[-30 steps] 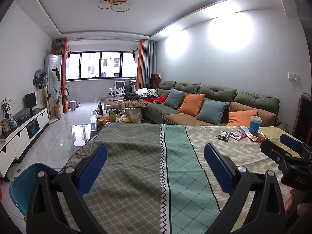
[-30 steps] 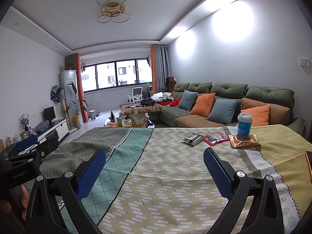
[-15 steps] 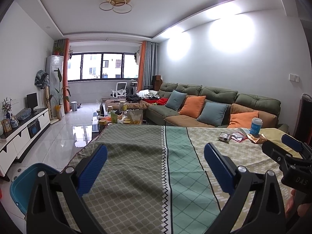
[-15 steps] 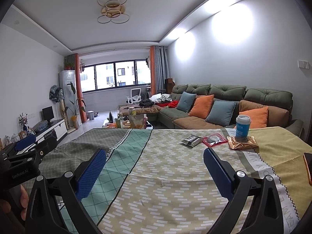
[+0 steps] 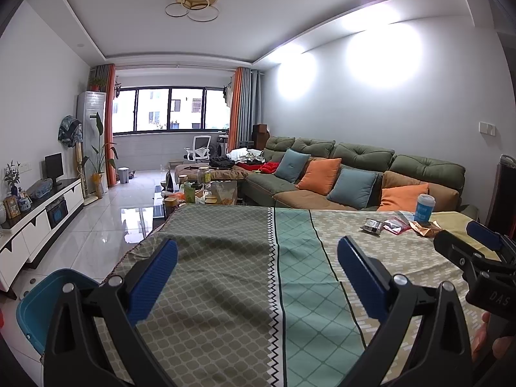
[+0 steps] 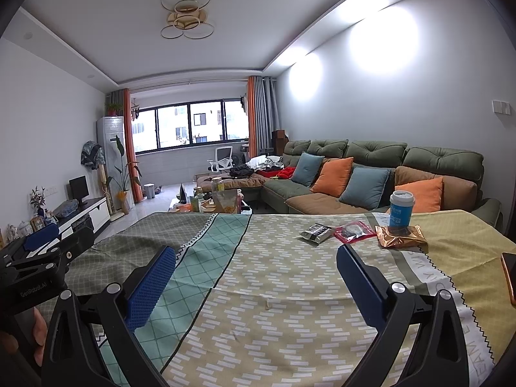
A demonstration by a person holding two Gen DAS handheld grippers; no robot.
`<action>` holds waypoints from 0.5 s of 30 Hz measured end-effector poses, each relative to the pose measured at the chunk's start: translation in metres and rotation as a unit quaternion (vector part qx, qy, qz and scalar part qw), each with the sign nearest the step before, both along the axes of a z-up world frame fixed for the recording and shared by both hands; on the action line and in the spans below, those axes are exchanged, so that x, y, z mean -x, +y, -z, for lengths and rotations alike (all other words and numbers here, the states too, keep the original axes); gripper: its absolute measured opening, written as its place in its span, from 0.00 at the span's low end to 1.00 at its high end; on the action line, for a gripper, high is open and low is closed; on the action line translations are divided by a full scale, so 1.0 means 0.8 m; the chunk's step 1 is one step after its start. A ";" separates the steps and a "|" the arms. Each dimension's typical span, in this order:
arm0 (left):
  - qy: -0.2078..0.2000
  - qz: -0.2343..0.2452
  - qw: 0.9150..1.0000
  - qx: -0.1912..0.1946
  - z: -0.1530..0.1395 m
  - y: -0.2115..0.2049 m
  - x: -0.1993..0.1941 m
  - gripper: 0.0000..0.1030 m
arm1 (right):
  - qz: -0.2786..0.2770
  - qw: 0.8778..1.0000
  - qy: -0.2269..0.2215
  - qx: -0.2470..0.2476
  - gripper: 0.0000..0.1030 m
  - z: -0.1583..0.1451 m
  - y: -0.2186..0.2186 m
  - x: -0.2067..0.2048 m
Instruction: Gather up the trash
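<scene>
The trash lies at the far right of the cloth-covered table (image 6: 274, 290): a grey-black wrapper (image 6: 316, 233), a red packet (image 6: 353, 232), a crumpled copper wrapper (image 6: 401, 241) and a blue paper cup (image 6: 401, 209) standing on it. They also show in the left wrist view: wrapper (image 5: 373, 225), red packet (image 5: 395, 225), copper wrapper (image 5: 425, 228), cup (image 5: 423, 208). My right gripper (image 6: 256, 259) is open and empty, well short of them. My left gripper (image 5: 258, 258) is open and empty over the table's left part.
A blue bin (image 5: 42, 303) stands on the floor left of the table. An orange-edged phone (image 6: 510, 275) lies at the table's right edge. A green sofa (image 6: 371, 174) with cushions is behind. A cluttered coffee table (image 5: 200, 193) stands beyond the far edge.
Both views have tilted up slightly, so the table and trash sit a little lower in frame. Both grippers stay open and empty.
</scene>
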State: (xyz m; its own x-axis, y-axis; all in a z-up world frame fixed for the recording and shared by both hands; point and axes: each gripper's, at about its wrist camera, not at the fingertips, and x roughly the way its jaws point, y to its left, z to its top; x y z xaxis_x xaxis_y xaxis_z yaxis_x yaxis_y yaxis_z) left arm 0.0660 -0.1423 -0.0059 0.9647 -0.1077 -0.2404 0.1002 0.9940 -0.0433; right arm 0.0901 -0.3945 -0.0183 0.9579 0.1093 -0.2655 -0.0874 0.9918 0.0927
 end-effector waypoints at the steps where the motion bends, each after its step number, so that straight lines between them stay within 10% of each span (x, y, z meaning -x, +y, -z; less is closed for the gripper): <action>1: 0.000 -0.001 1.000 0.000 0.000 0.000 0.000 0.97 | 0.000 1.000 0.000 -0.001 0.96 0.000 -0.001 0.001; 15: -0.001 -0.001 1.000 -0.004 0.002 -0.002 0.000 0.97 | 0.000 1.000 0.000 0.000 0.96 0.000 0.000 -0.001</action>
